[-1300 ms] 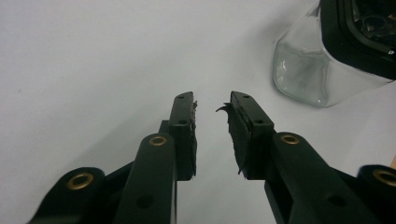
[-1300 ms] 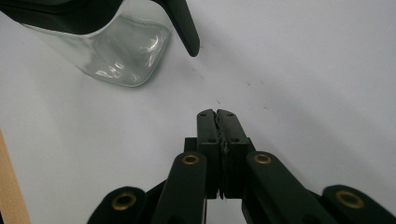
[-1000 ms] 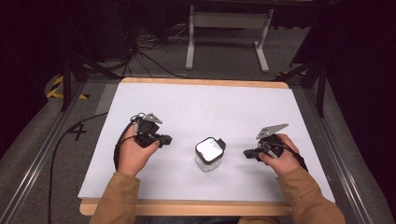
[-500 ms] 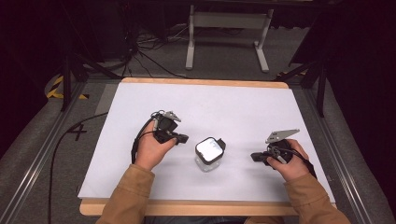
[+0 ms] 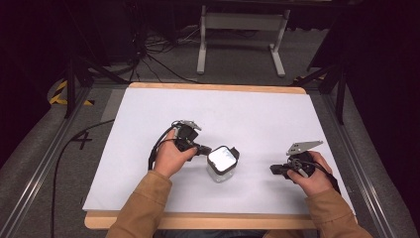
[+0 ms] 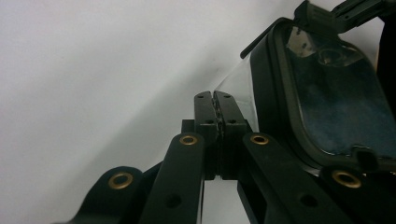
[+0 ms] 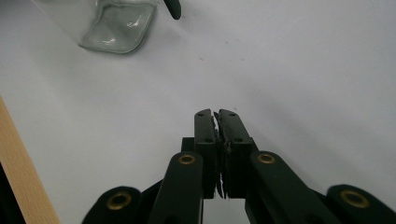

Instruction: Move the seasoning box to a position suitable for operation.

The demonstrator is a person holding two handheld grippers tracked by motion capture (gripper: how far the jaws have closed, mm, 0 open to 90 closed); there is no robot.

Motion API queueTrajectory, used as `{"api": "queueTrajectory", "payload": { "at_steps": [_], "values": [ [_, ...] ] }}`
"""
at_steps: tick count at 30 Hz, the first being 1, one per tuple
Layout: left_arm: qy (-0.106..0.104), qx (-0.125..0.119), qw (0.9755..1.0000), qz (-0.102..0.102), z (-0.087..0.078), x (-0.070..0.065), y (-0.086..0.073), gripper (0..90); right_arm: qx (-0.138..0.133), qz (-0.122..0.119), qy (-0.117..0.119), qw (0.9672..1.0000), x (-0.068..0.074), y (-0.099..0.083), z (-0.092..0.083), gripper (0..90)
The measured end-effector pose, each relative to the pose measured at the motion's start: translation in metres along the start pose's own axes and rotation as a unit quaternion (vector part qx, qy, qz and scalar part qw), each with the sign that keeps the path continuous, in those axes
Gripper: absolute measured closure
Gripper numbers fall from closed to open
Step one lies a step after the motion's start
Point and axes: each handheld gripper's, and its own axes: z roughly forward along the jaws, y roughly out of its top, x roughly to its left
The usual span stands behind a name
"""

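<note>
On the white table (image 5: 257, 119) a clear lidded container (image 5: 222, 163) sits mid-front, looks rigid, slick, maybe fragile, I'd grip its dark lid rim; my left gripper (image 5: 203, 148) closed empty beside it, right gripper (image 5: 275, 169) closed empty, well apart.

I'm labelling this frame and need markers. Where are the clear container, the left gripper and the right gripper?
clear container (image 5: 222, 159): high view, on its lid.
left gripper (image 5: 202, 148): high view, at its jaw tips beside the container.
right gripper (image 5: 274, 169): high view, at its jaw tips, apart from the container.
</note>
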Motion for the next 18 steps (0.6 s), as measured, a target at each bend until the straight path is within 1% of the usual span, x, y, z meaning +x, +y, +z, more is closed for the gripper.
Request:
{"api": "queueTrajectory", "payload": {
  "at_steps": [1,3,5,6,10,12,13,15,17,18],
  "values": [
    [0.000,0.001,1.0000,-0.001,0.0015,-0.0003,0.0000,89.7,0.000,-0.002,-0.001,1.0000,-0.0003,-0.0003,-0.0001,87.2],
    [-0.006,0.008,0.9999,-0.005,0.0033,-0.0008,0.0000,89.7,0.000,-0.003,-0.003,1.0000,-0.0008,-0.0007,-0.0007,87.0],
    [-0.006,0.008,0.9999,-0.005,0.0033,-0.0008,0.0000,89.8,0.000,-0.001,-0.003,1.0000,-0.0011,-0.0008,-0.0009,86.8],
    [-0.009,0.014,0.9998,-0.007,0.0051,-0.0017,0.0001,89.8,0.001,-0.003,-0.005,1.0000,-0.0015,-0.0010,-0.0005,86.7],
    [-0.003,0.028,0.9996,-0.005,0.0062,-0.0023,-0.0007,89.9,0.000,-0.001,-0.001,1.0000,-0.0003,-0.0001,0.0003,86.6],
    [-0.003,0.027,0.9996,-0.005,0.0061,-0.0020,-0.0010,89.9,0.001,-0.002,-0.001,1.0000,0.0001,0.0001,0.0005,86.6],
    [-0.005,0.033,0.9994,-0.004,0.0054,-0.0018,-0.0015,89.9,0.002,-0.004,0.000,1.0000,0.0004,0.0006,0.0012,86.5],
    [-0.006,0.036,0.9993,-0.005,0.0049,-0.0022,-0.0022,90.0,0.003,-0.007,-0.001,1.0000,0.0003,0.0010,0.0019,86.3],
    [-0.004,0.038,0.9993,-0.002,0.0045,-0.0025,-0.0024,90.0,0.003,-0.006,0.001,1.0000,0.0006,0.0016,0.0022,86.3],
    [-0.006,0.043,0.9991,-0.003,0.0040,-0.0033,-0.0028,90.0,0.002,-0.004,0.003,1.0000,0.0009,0.0020,0.0025,86.3]
  ]
}}
